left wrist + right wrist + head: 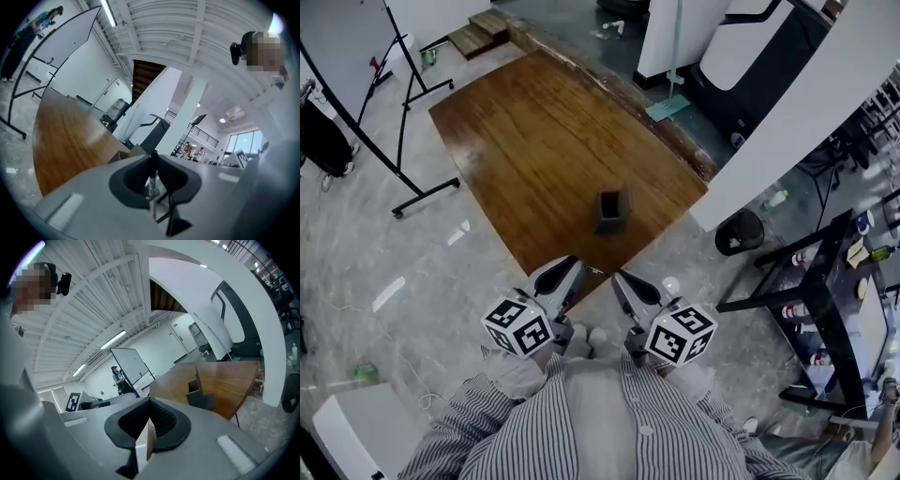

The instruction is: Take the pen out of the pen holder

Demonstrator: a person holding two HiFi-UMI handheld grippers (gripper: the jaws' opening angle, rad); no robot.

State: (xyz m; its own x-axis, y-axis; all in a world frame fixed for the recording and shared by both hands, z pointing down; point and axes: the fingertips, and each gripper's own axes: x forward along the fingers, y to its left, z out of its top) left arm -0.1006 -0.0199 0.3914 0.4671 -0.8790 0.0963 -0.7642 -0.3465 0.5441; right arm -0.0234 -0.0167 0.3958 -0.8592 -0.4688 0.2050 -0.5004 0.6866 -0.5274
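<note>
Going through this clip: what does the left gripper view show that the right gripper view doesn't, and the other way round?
Only the left gripper view: a pen clamped between the jaws of the left gripper.

Only the right gripper view: the dark pen holder standing on the table, a distant person, and the right gripper with its jaws together and nothing between them.

Both: the wooden table, a whiteboard on a stand, and the white ceiling.
</note>
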